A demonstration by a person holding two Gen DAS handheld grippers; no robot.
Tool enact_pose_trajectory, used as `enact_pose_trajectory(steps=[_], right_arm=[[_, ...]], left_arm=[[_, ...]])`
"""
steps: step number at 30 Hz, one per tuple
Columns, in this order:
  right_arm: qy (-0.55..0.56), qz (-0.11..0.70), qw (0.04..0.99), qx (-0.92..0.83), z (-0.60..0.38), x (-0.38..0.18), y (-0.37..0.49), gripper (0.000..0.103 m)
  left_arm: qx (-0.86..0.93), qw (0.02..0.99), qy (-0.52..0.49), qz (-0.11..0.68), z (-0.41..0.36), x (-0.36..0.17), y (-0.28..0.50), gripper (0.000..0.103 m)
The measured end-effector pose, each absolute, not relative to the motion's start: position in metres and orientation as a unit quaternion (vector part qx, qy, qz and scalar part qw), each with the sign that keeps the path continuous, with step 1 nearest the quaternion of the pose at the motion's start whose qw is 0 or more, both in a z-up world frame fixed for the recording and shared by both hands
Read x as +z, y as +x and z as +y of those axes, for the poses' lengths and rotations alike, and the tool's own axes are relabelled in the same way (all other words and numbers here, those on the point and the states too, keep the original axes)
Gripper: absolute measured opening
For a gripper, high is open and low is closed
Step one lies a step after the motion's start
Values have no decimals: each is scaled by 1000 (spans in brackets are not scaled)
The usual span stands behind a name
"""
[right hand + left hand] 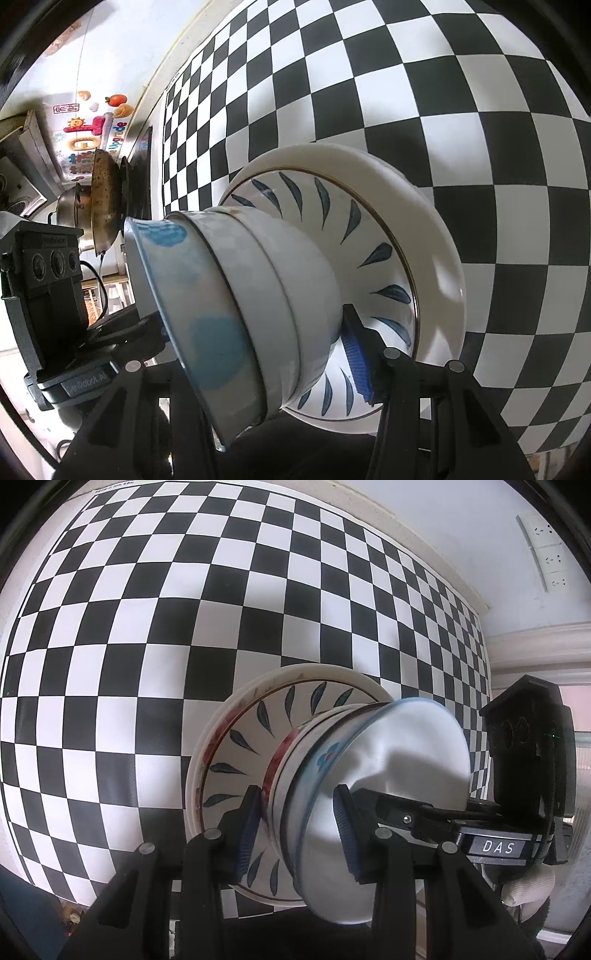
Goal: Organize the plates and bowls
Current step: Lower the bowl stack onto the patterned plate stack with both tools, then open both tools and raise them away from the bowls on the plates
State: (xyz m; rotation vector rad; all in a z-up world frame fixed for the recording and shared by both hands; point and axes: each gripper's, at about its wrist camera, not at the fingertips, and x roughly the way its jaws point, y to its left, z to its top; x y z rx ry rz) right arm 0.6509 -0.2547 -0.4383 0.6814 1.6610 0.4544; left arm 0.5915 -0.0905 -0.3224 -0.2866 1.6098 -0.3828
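Observation:
A stack of bowls (pixel 314 771) sits on stacked plates (pixel 236 723) on the checkered table; the top plate has blue leaf marks. The top bowl (pixel 399 760) is white with a blue rim. My left gripper (pixel 299 823) straddles the rims of the bowl stack, one pad outside and one pad inside the top bowl, jaws apart. In the right wrist view the bowl stack (pixel 258 295) and the leaf plate (pixel 369 236) fill the middle. My right gripper (pixel 258 369) spans the stack from the other side; one blue pad (pixel 356 362) shows by the bottom bowl, the other is hidden.
A checkered cloth (pixel 147 627) covers the table. Wall sockets (pixel 546 550) are at the far right. A wok and pots (pixel 99 199) stand at the table's far end by a decorated wall. The other gripper's body (pixel 532 746) is close to the bowls.

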Motion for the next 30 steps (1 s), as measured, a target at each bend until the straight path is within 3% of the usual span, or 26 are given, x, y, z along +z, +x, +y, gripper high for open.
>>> enact_pose_trajectory(steps=[10,14,16,18,20,21,22,30], right_arm=[[246,715,630,180,-253,-416,650,53],[219,701,658,166,-254,-393,646,54],[189,690,681,153,-253,-375,642,59],[167,680,700,142,-252,-361,638,68],[131,665,726,121,-251,-341,631,83],[123,660,732,117,-250,-334,629,95],[111,649,745,108,-249,-323,623,100],[34,580,813,37,-236,-264,585,103]], left_arm=[[-148,691,-96,701,-93,-312,585,39],[-136,723,-69,674,-93,-295,580,59],[-125,744,-52,655,-92,-284,575,78],[-115,762,-42,636,-90,-274,571,82],[-101,782,-27,615,-88,-262,566,91],[-96,790,-24,606,-87,-257,564,92],[-87,799,-17,595,-85,-250,560,93],[-57,844,1,533,-77,-205,531,93]])
